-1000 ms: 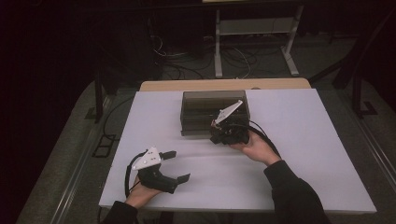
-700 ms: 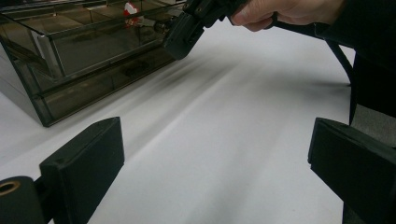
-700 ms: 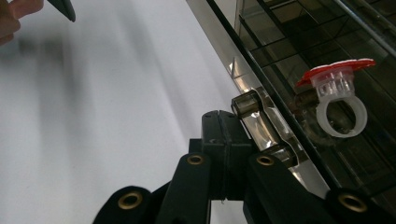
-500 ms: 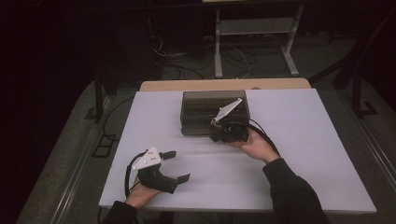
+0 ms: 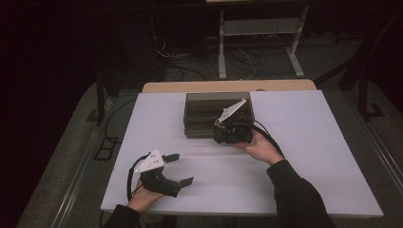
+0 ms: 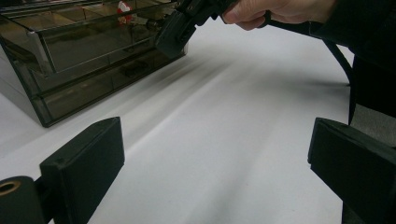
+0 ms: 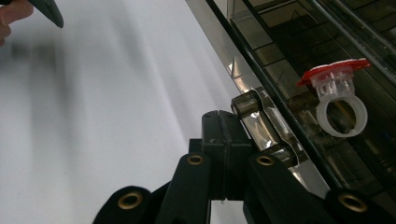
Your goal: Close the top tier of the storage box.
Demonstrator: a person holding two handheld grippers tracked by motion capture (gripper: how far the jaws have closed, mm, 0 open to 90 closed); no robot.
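Nothing has moved since the earlier high view: both hands and both grippers sit where they were. Nearest the person, the left gripper (image 5: 178, 168), a black two-jaw tool with a grey three-cornered plate on top, rests in the left hand (image 5: 142, 197) on the white table (image 5: 309, 142). Its jaws stand wide apart with nothing but bare tabletop between them. Farther off, ahead of it and to its right, the right hand (image 5: 259, 148) holds the right gripper (image 5: 223, 137) against the front of a smoky, see-through plastic drawer box (image 5: 209, 107) standing toward the far side of the table. In the right gripper view its jaws are pressed fully together, their tips (image 7: 223, 122) lying just beside the clear curved handle (image 7: 261, 123) of the box's top drawer; whether they touch it cannot be told. Inside that drawer, just beyond the handle, lies a small clear plastic toy ring with a red top (image 7: 336, 100). In the left gripper view, the drawer (image 6: 107, 35) sticks out slightly from the box.
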